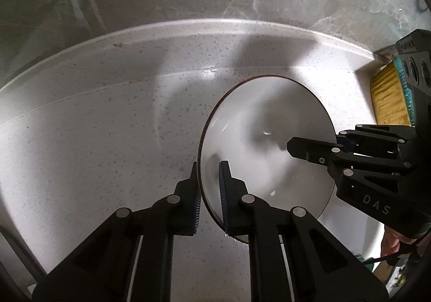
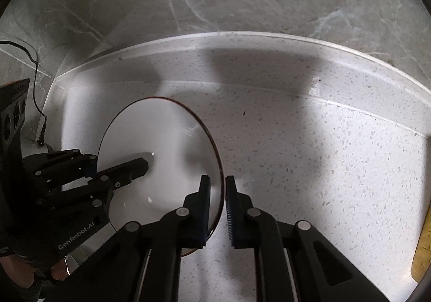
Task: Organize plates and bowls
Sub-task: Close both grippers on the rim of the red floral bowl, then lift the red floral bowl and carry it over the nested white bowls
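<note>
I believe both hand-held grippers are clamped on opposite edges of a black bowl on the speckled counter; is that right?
Not quite: the bowl is white with only a thin dark rim, as the left wrist view shows. The rest holds: the left hand-held gripper and the right hand-held gripper are each shut on opposite edges of it, over the speckled counter.

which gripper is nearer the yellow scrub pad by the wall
Right. The right gripper grips the white bowl's rim on the side facing the yellow scrub pad; the left gripper grips the opposite rim, across the bowl from the pad.
</note>
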The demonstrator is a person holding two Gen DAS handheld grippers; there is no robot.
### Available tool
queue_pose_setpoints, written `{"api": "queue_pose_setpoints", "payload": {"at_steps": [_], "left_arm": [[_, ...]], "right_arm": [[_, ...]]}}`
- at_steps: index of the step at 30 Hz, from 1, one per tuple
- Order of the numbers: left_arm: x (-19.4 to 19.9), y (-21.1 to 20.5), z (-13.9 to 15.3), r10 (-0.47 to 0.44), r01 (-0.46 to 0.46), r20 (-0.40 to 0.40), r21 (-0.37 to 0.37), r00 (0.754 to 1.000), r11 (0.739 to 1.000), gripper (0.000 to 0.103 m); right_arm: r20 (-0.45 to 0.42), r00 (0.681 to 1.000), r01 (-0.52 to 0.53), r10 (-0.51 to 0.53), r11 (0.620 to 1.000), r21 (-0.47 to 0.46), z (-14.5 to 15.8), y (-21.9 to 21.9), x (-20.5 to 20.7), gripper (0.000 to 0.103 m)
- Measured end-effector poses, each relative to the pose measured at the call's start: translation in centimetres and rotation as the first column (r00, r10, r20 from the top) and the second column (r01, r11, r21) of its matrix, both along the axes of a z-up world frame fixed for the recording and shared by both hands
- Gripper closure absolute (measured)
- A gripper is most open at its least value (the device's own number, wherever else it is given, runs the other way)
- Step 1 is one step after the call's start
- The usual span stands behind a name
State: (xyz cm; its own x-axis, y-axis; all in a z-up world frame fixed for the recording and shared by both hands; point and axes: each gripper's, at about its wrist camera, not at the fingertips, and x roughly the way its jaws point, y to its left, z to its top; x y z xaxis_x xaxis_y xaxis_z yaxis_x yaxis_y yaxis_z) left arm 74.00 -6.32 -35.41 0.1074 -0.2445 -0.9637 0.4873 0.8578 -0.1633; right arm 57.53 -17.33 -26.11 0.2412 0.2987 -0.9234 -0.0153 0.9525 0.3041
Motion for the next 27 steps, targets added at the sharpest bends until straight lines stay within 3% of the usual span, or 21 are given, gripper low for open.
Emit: {"api": "queue_pose_setpoints", "payload": {"at_steps": [13,27], "left_arm": [[-5.7,5.0,6.6,0.068,-0.067,0.055,-0.031,0.996,0.997,0.093],[-15.0,13.2,11.2,0.156,-0.154,0.022,-0.083,0.988,0.985,0.093]], "right_arm": [[0.100,0.989,-0.105,0.105,0.994,-0.007,5.8,3.7,-3.7,0.093],[0.071,0.975,-0.217,0.213,0.975,0.056,8.0,8.8,-8.8,0.093]]}}
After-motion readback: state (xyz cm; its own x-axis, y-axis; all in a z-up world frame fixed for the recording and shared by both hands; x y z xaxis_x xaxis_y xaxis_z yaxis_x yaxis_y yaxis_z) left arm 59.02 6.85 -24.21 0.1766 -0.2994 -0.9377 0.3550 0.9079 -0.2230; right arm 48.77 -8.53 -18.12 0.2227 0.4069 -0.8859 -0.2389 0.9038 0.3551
